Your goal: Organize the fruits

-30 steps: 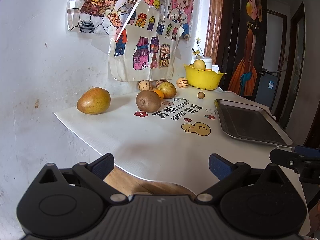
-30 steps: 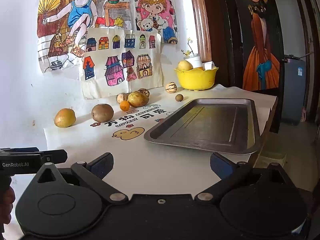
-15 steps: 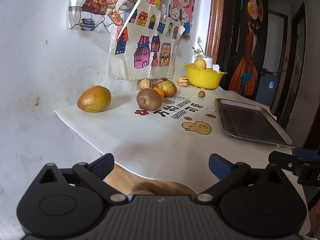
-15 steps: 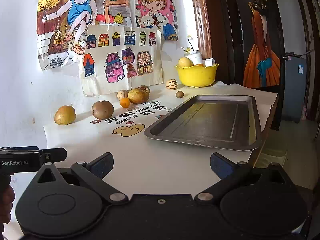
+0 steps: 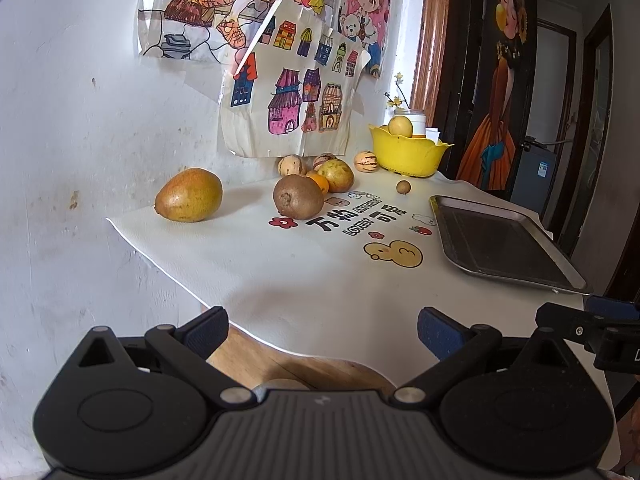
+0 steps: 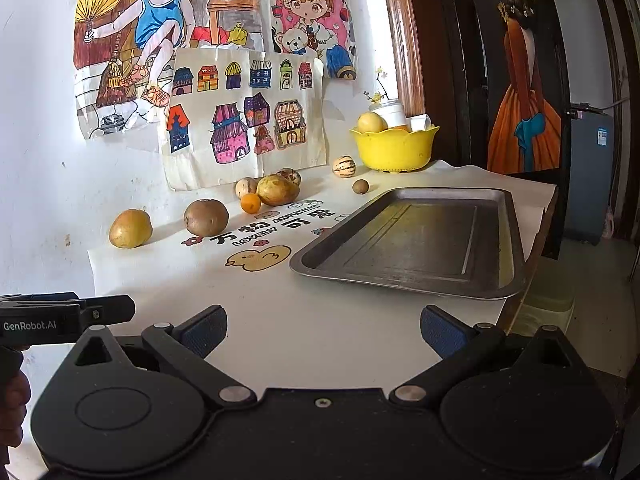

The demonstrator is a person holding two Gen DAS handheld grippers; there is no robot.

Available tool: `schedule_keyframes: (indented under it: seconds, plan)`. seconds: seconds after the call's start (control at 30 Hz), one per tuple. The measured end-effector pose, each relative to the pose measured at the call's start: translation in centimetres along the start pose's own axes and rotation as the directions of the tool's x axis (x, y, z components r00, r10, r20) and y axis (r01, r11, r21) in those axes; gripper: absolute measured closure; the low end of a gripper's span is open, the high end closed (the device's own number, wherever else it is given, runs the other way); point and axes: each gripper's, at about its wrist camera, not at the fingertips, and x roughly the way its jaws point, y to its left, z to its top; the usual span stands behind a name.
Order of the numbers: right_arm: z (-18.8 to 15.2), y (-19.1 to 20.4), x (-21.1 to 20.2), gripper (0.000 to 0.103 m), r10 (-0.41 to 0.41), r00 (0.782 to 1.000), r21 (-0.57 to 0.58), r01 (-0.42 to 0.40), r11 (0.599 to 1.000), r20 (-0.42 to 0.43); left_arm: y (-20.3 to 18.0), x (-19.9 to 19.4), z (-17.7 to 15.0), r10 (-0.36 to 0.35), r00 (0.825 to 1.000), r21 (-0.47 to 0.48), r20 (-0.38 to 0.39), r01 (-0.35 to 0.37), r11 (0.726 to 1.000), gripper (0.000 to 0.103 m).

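Loose fruit lies along the wall on a white mat: a mango (image 5: 189,195) (image 6: 131,228) at the left, a brown kiwi (image 5: 298,197) (image 6: 206,217), a small orange (image 5: 319,182) (image 6: 251,203), a yellow-green fruit (image 5: 336,175) (image 6: 276,189), striped melons (image 5: 365,161) (image 6: 344,166) and a small brown longan (image 5: 403,187) (image 6: 360,186). An empty metal tray (image 5: 500,240) (image 6: 420,236) lies at the right. My left gripper (image 5: 322,330) is open and empty at the mat's near edge. My right gripper (image 6: 322,330) is open and empty, in front of the tray.
A yellow bowl (image 5: 406,152) (image 6: 394,146) holding fruit stands at the back by the wall. Paper drawings hang on the wall (image 6: 240,112) behind the fruit. The table's right edge (image 6: 536,224) drops off beside a dark door.
Both grippers have drifted slightly forward toward the table. The jaws stay open and no fruit has moved.
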Motion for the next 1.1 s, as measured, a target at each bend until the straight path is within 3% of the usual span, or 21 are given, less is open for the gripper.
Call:
schedule_keyframes:
  seconds: [0.8,1.1]
  plan:
    - [-0.4,0.1,0.2,0.0,0.005,1.0,-0.004,-0.005,1.0,-0.01,0.2,0.0,-0.1,0.001,1.0,-0.015,-0.012,-0.001,1.0,0.0]
    - [1.0,1.2,0.7,0.0,0.037,0.999,-0.104,-0.038,0.994,-0.007,1.4,0.6,1.6,0.047,0.999,0.031,0.022,-0.047,0.998,0.0]
